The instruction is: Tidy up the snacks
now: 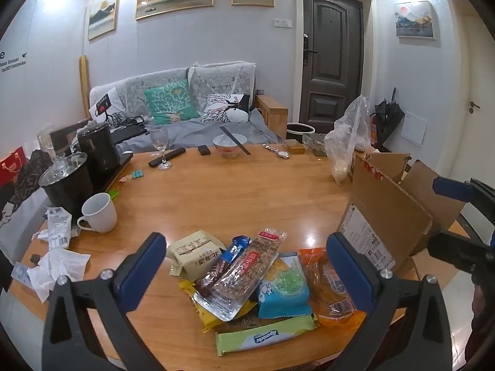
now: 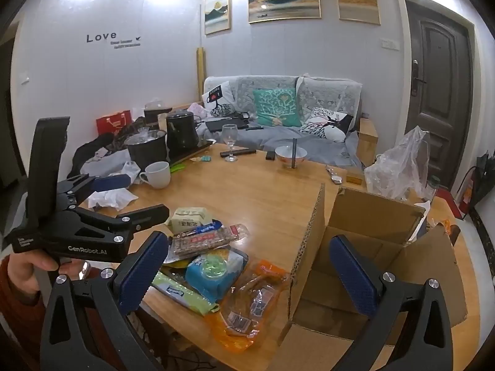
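Your left gripper (image 1: 247, 266) and right gripper (image 2: 247, 266) gape, hold nothing. Snacks (image 1: 247, 281) piled on table (image 1: 235, 198); box (image 2: 365, 247) looks unfilled. All left.

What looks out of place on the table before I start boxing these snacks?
Crumpled tissues and torn paper scraps litter the table edge beside the white mug. The snack packets lie in a loose overlapping heap, not sorted. Nothing looks spilled, and the cardboard box stands open, upright.
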`<state>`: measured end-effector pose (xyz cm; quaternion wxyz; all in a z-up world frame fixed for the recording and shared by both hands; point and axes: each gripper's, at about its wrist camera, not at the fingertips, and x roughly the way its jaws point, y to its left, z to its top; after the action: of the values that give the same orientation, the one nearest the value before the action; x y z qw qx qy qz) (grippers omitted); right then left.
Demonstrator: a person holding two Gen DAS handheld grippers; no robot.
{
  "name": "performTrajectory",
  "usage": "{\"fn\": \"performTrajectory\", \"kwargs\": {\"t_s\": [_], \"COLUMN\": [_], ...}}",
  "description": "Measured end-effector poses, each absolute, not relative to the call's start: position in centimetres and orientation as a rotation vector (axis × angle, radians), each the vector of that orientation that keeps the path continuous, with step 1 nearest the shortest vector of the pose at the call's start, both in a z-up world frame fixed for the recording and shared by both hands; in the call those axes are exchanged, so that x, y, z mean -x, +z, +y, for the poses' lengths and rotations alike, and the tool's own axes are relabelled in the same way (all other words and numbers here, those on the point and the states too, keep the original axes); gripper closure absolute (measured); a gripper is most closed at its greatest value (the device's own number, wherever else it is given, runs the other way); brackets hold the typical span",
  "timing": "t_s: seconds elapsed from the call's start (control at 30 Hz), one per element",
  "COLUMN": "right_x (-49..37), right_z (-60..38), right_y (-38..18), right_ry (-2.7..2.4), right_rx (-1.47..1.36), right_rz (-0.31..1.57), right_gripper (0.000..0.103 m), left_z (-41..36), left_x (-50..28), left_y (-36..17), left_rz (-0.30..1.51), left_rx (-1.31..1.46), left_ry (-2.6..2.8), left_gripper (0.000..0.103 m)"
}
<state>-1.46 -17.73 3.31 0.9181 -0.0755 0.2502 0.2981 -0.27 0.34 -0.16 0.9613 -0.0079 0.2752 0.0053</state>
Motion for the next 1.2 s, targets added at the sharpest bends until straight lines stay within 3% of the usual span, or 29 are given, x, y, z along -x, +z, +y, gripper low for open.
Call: {"fn": "performTrajectory", "kwargs": {"t_s": [1.2], "right_x": [1.59], "right_z": [-17.55], "right_y": [3.31], "right_ry": [0.628], "right_rx": [0.153], "right_rz": [0.523], "right_gripper": [0.000], "left_z": [0.30], "left_x": [0.18], "left_y": [-0.19], "left_rz": [0.558], "left_rx": [0.017], "left_ry": [0.017], "left_gripper": [0.001]}}
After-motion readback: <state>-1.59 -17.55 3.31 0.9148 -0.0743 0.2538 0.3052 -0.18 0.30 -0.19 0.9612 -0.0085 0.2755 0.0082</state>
